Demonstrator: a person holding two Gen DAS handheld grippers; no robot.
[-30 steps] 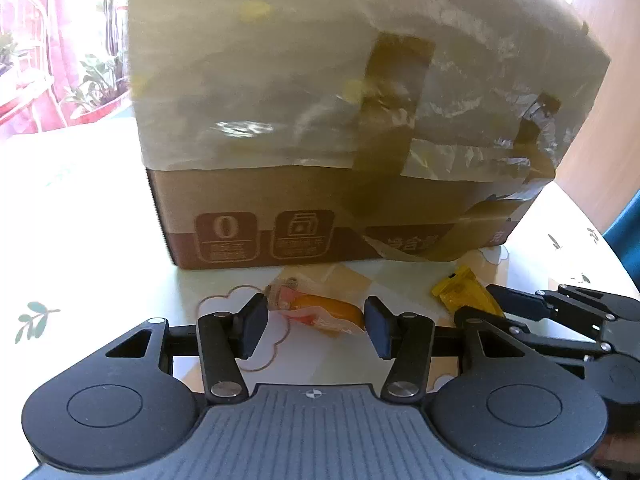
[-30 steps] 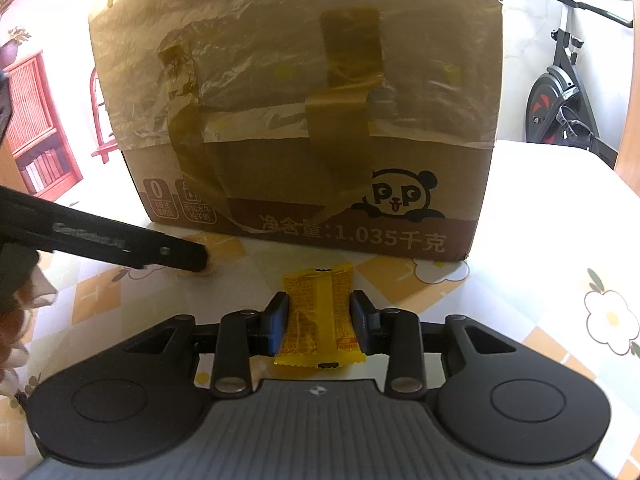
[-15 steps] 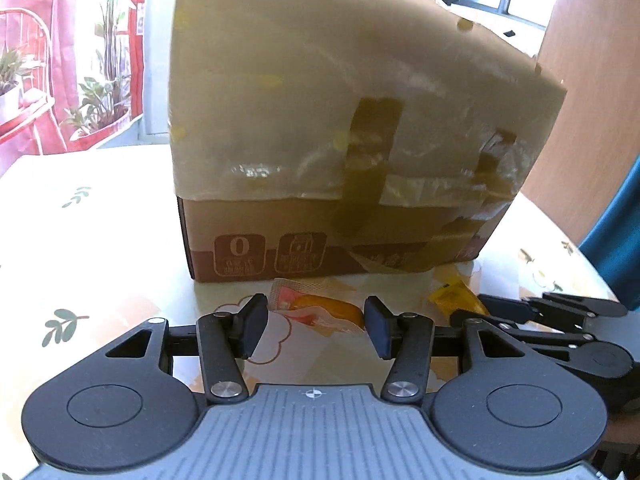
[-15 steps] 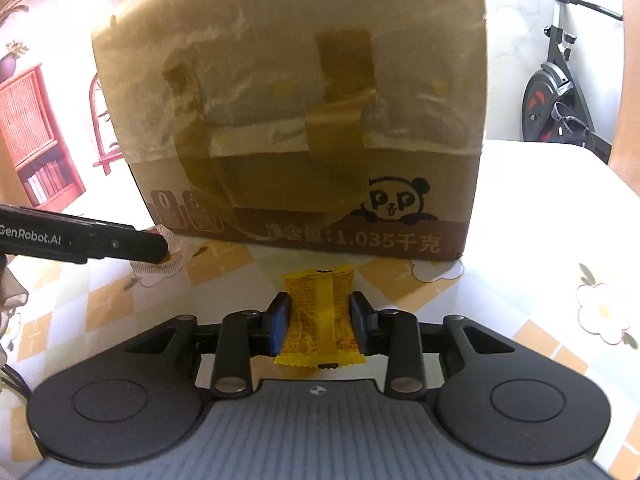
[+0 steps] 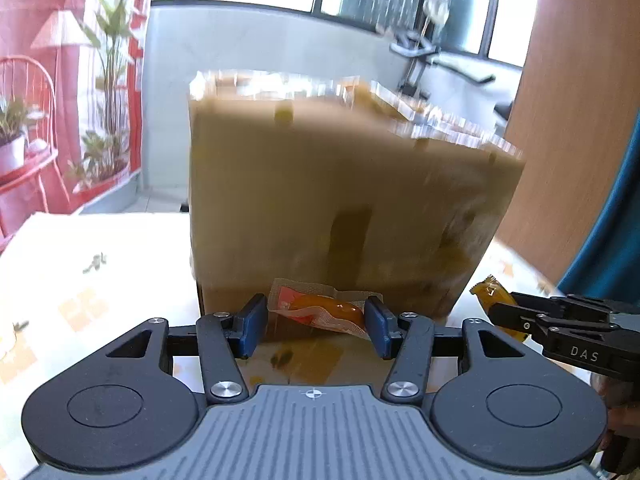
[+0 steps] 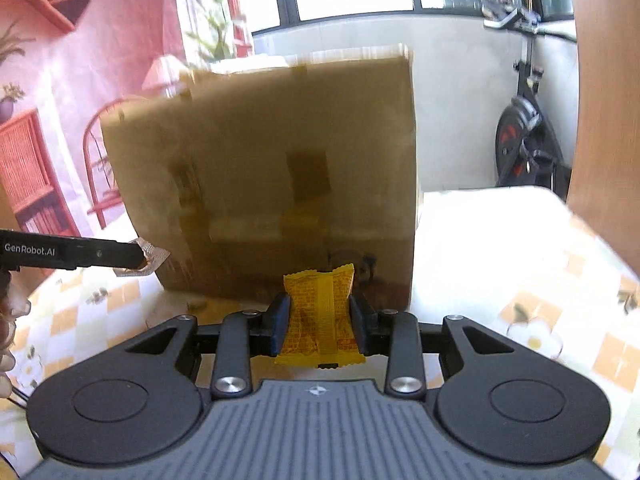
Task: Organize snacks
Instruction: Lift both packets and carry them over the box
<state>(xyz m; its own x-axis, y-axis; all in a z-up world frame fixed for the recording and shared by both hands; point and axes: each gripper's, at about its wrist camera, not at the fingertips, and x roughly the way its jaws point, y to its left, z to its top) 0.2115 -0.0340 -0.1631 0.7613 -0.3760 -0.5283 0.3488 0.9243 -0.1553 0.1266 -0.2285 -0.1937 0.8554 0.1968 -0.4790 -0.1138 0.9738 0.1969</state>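
My left gripper (image 5: 316, 320) is shut on a clear packet with an orange snack (image 5: 320, 306), held sideways between the blue pads, lifted off the table. My right gripper (image 6: 320, 318) is shut on a yellow snack packet (image 6: 320, 312) that stands upright between its pads. Both face a tall cardboard box (image 5: 344, 200) wrapped in plastic and brown tape, and its top rim shows. In the left wrist view the right gripper (image 5: 494, 304) with its yellow packet (image 5: 489, 291) is at the right. In the right wrist view the left gripper (image 6: 138, 258) holds its packet (image 6: 154, 258) at the left.
The box (image 6: 264, 176) stands on a table with a flowered, checked cloth (image 6: 520, 264). An exercise bike (image 6: 524, 136) is behind at the right, a red chair (image 5: 24, 128) and plants at the left. A hand (image 6: 10, 336) shows at the left edge.
Both grippers have risen with their packets off the table and tilted up; the box's top edge and the windows behind have come into view.
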